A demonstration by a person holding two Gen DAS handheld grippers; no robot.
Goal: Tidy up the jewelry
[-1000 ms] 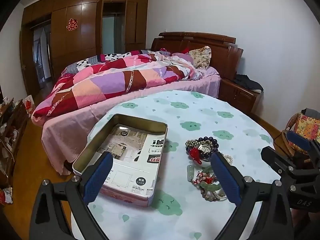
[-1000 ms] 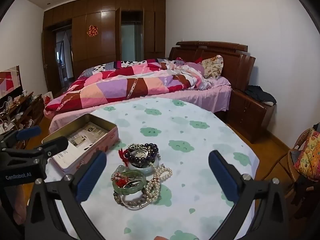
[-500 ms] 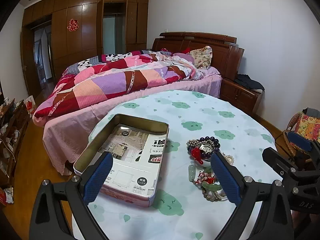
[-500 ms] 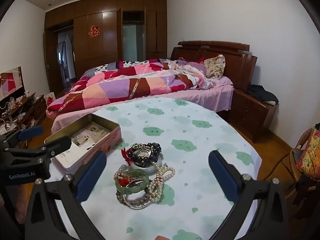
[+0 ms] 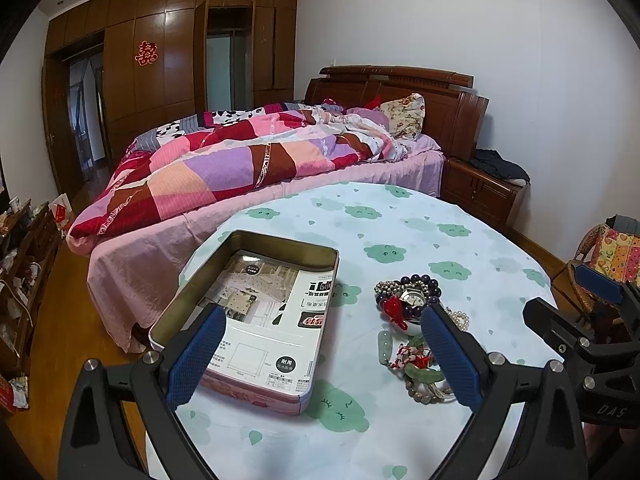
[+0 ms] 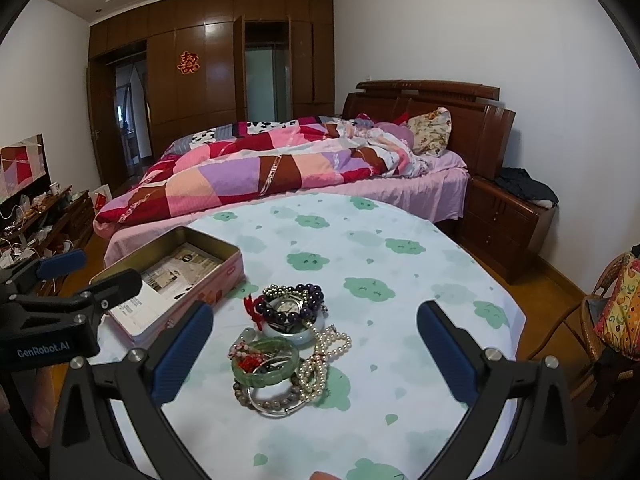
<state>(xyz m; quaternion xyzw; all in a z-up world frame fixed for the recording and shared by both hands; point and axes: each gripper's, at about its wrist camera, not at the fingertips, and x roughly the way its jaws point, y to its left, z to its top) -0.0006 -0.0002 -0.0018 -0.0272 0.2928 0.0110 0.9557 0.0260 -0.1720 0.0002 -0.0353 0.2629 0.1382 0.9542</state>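
Right of the tin (image 5: 256, 320), the jewelry (image 6: 286, 340) lies heaped on the table (image 6: 400, 240), well apart from its far edge; bare cloth spreads beyond and to the pile's right. Only printed paper (image 5: 276, 312) lies inside the open tin, which sits near the table's left edge. Above the tin, the left gripper (image 5: 320, 360) hangs with jaws wide apart. Near the pile, the right gripper (image 6: 312, 356) is likewise spread, holding nothing.

I'm in a home bedroom. Bed (image 6: 320, 168) at 12 o'clock with a patchwork quilt (image 6: 248, 176), floral pillow (image 6: 432, 136), carved wooden headboard (image 6: 460, 120). Built-in wooden wardrobe (image 6: 216, 72) at 11, nightstand (image 6: 504, 220) at 2. Worktop (image 6: 400, 280) under a cloud-print cloth.
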